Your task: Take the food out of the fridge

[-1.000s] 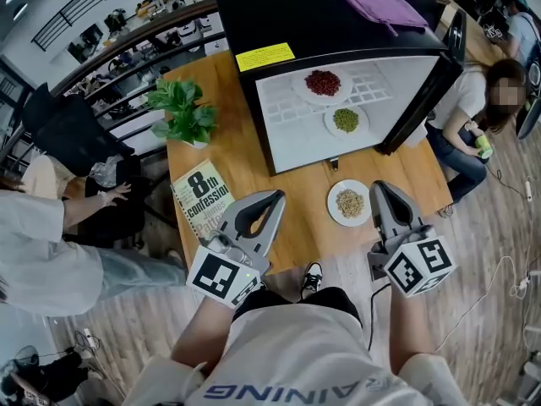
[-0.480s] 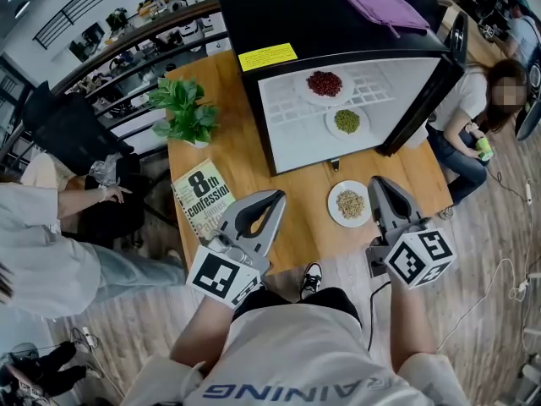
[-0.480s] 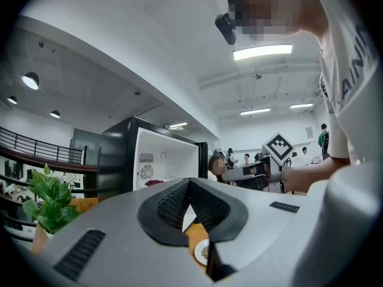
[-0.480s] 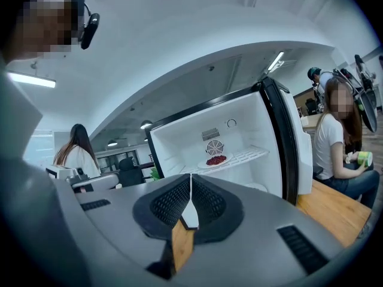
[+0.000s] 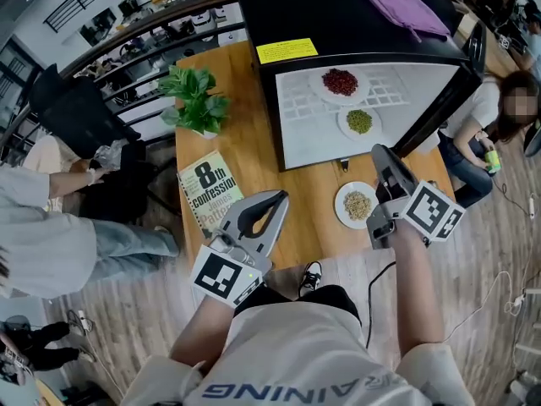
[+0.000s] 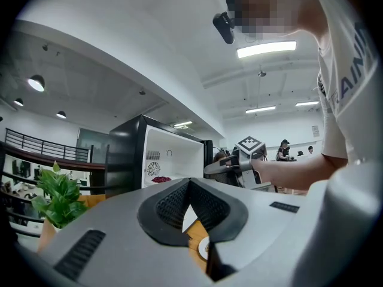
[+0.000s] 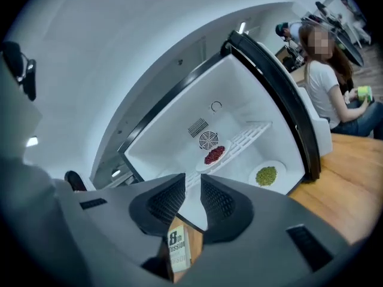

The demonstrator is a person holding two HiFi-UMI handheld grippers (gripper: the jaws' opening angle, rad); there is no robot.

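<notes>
While the fridge [image 5: 355,24] stands at the desk's [image 5: 245,142] back right corner with its door [image 7: 281,94] swung wide, two plates of food sit inside it. The plate of red beans [image 5: 340,81] rests on the wire shelf. The plate of green beans [image 5: 359,122] lies lower, on the fridge floor near the door side. A third plate, of pale grains [image 5: 357,204], sits out on the desk near its front edge, just before the fridge.

The right gripper [image 7: 192,181] hovers beside the pale grains, over the desk's front right corner, pointing into the fridge. Its jaws have just been opening and stand a narrow slit apart with nothing between them. The left gripper [image 6: 189,184] hangs over the front edge with its jaw tips pressed together, holding nothing.

A book [image 5: 213,191] lies near the desk's left edge toward the front. A potted plant [image 5: 196,100] stands farther back along that edge. A purple cloth [image 5: 406,8] lies on the fridge top.
</notes>
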